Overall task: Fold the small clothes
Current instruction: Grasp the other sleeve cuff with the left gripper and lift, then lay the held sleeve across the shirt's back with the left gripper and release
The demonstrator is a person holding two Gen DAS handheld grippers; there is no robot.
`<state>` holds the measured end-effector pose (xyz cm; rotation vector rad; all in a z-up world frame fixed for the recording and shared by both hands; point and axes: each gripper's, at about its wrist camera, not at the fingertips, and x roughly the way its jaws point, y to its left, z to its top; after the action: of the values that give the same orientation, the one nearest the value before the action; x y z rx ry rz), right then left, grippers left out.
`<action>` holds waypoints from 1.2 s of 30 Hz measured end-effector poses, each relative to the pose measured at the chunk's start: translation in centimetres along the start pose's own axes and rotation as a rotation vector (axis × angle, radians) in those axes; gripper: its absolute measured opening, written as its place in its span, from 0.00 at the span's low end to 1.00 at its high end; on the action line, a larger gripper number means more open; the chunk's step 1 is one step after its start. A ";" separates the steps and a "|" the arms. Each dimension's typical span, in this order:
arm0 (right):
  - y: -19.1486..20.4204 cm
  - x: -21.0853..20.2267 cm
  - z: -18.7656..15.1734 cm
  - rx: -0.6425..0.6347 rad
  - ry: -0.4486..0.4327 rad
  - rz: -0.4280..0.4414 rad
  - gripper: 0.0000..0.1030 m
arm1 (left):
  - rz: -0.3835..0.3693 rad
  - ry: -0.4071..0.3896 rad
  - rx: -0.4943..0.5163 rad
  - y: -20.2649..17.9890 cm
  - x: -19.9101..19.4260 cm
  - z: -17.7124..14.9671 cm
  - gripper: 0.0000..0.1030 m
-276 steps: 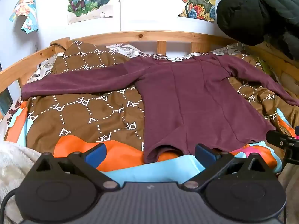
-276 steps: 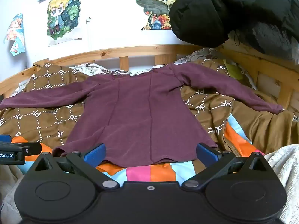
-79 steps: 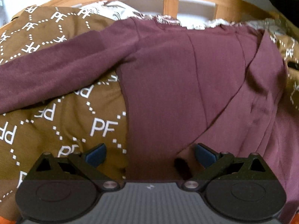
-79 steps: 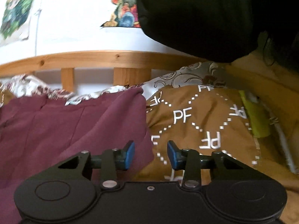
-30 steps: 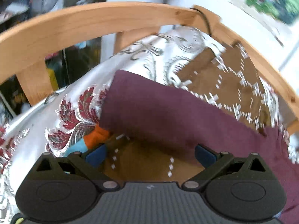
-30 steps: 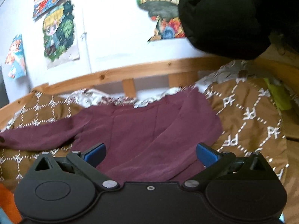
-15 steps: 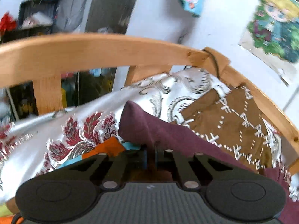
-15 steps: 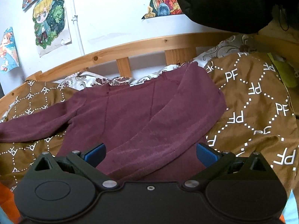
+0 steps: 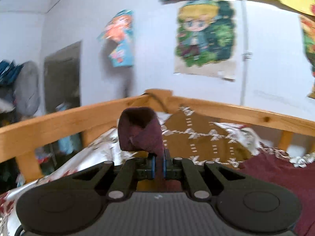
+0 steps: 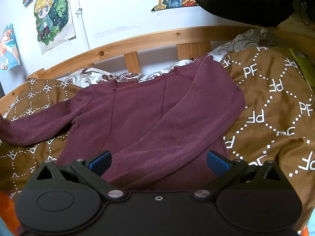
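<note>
The maroon top [image 10: 149, 118] lay spread on the brown patterned blanket [image 10: 275, 106] of the bed, its right sleeve [image 10: 177, 137] already folded across the body and its left sleeve [image 10: 39, 125] stretched out toward the bed's left side. That sleeve's cuff [image 9: 140, 131] was pinched in the left gripper [image 9: 158, 166], whose blue pads had come together on the fabric and held it raised above the bedding, near the wooden rail [image 9: 78, 116]. The right gripper [image 10: 158, 162] hovered just over the hem end of the top, jaws wide apart and gripping nothing.

The bite on the cuff looked thin (only an edge of cloth ran between the pads), so a quick swing across could pull it free. Dragging the sleeve with nothing pinning the body might also shift the top and undo the fold already made.
</note>
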<state>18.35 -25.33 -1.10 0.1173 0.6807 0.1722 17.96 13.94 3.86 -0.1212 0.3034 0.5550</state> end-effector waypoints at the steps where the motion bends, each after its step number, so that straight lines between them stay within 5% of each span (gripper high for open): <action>1: 0.0 0.0 0.0 0.003 -0.001 -0.001 0.99 | -0.017 -0.013 0.010 -0.5 0.1 0.0 0.06; 6: -0.4 -0.4 0.3 0.030 -0.016 0.000 0.99 | -0.183 -0.096 0.036 -3.9 -0.9 1.7 0.05; 11: -0.7 -1.2 0.8 0.048 -0.057 -0.014 0.99 | -0.458 -0.185 0.130 -9.6 -4.1 1.6 0.05; 18: -3.3 -2.3 1.7 0.125 -0.105 -0.103 0.99 | -0.850 -0.124 0.292 -17.1 -7.6 -3.6 0.05; 24: -6.2 -2.8 1.9 0.219 -0.121 -0.169 0.99 | -0.983 0.040 0.374 -20.4 -8.0 -9.1 0.05; 30: -7.3 -2.7 1.8 0.258 -0.118 -0.193 0.99 | -1.011 0.172 0.442 -20.5 -7.2 -12.1 0.07; 32: -7.3 -2.4 1.8 0.259 -0.107 -0.189 0.99 | -1.020 0.209 0.458 -20.4 -7.3 -12.7 0.20; 34: -7.1 -2.2 1.6 0.253 -0.098 -0.182 0.99 | -1.031 0.221 0.458 -20.0 -7.7 -12.6 0.61; 36: -7.0 -2.1 1.6 0.244 -0.090 -0.178 0.99 | -1.063 0.216 0.459 -19.5 -8.1 -12.5 0.69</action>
<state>18.60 -32.67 0.27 0.2949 0.6167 -0.0877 18.70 -8.99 -4.84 0.1092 0.5125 -0.5890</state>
